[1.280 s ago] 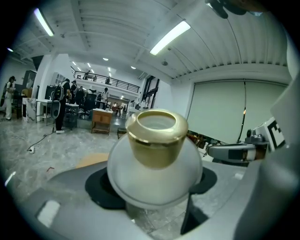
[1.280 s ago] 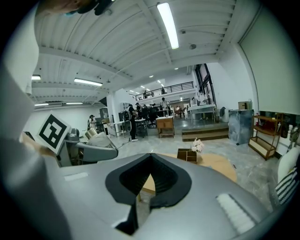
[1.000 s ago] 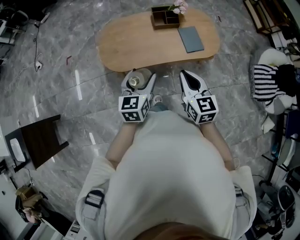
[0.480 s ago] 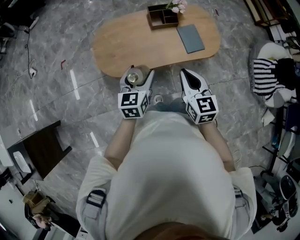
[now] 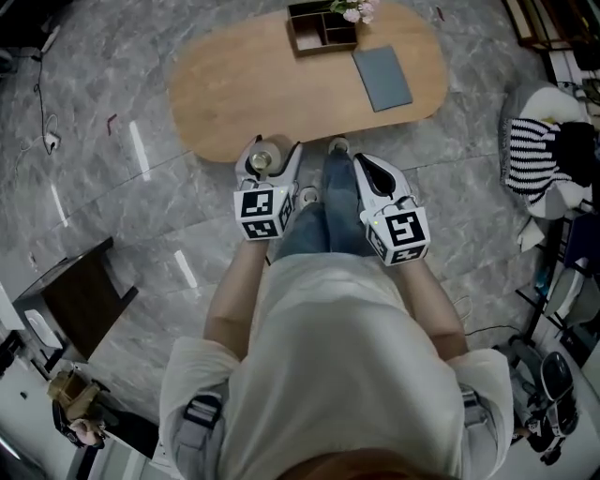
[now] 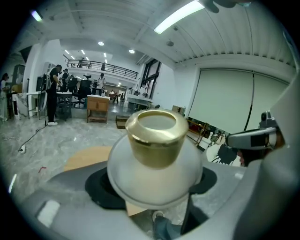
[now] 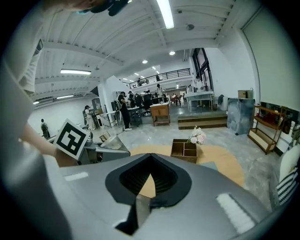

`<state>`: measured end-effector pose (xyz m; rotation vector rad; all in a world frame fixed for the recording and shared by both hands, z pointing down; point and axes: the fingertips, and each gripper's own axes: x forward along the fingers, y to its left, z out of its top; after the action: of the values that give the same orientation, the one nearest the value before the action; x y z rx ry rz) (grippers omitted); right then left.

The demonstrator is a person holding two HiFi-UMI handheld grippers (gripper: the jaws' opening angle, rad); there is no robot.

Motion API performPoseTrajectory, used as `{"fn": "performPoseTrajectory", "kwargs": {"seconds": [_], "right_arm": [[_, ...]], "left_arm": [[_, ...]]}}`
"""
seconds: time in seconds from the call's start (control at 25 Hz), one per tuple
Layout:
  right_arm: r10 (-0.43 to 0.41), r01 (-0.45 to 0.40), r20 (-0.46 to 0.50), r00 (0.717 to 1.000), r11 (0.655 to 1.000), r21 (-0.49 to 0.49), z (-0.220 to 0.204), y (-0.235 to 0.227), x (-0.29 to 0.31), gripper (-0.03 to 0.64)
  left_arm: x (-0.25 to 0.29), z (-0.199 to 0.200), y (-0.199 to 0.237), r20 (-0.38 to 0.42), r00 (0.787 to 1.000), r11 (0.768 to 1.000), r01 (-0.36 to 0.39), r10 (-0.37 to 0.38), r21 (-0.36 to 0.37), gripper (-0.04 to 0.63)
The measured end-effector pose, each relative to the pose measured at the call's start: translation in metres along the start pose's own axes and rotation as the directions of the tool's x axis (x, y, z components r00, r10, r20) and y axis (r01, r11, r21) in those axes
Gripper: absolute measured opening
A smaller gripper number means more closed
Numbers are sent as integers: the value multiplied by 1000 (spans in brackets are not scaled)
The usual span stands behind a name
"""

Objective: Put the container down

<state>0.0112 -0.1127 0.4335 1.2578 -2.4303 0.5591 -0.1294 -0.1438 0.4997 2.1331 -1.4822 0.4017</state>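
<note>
My left gripper (image 5: 273,154) is shut on the container (image 5: 262,161), a frosted white round bottle with a gold cap, held upright just at the near edge of the oval wooden table (image 5: 281,84). In the left gripper view the container (image 6: 154,154) fills the middle, with the black pads (image 6: 101,187) pressed against its two sides. My right gripper (image 5: 364,161) hovers to the right over the floor, shut and empty, its tips meeting (image 7: 151,157). From the right gripper view the left gripper's marker cube (image 7: 72,138) shows at the left.
On the table's far side stand a wooden divided tray (image 5: 322,26) with pink flowers (image 5: 354,9) and a grey pad (image 5: 382,78). The person's jeans (image 5: 323,202) and shoe (image 5: 337,145) lie between the grippers. A dark stool (image 5: 80,286) is left, striped cloth (image 5: 536,150) right.
The person has stepped toward the table; both grippers have moved forward with it, and a leg and shoe now show between them. The left gripper still grips the container.
</note>
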Motion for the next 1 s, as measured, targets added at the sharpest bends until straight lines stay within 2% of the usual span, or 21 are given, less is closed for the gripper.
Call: {"fn": "performPoseTrajectory", "kwargs": {"seconds": [0.48,0.88,1.0], "right_arm": [[68,-72,-117,991,997,-30,-38,-71,88,-2],[112,-107,-174,978,993,41,-77,-116,141,-2],[136,-126,-194,971,990,65,-91,-119,149,-2]], "left_arm": [[137,-40,28,-91,994,998,-56,57,4,341],[241,-95,52,-167,978,992,-127,126,6,341],[264,-112,60,-192,970,989,-143,147,35,341]]}}
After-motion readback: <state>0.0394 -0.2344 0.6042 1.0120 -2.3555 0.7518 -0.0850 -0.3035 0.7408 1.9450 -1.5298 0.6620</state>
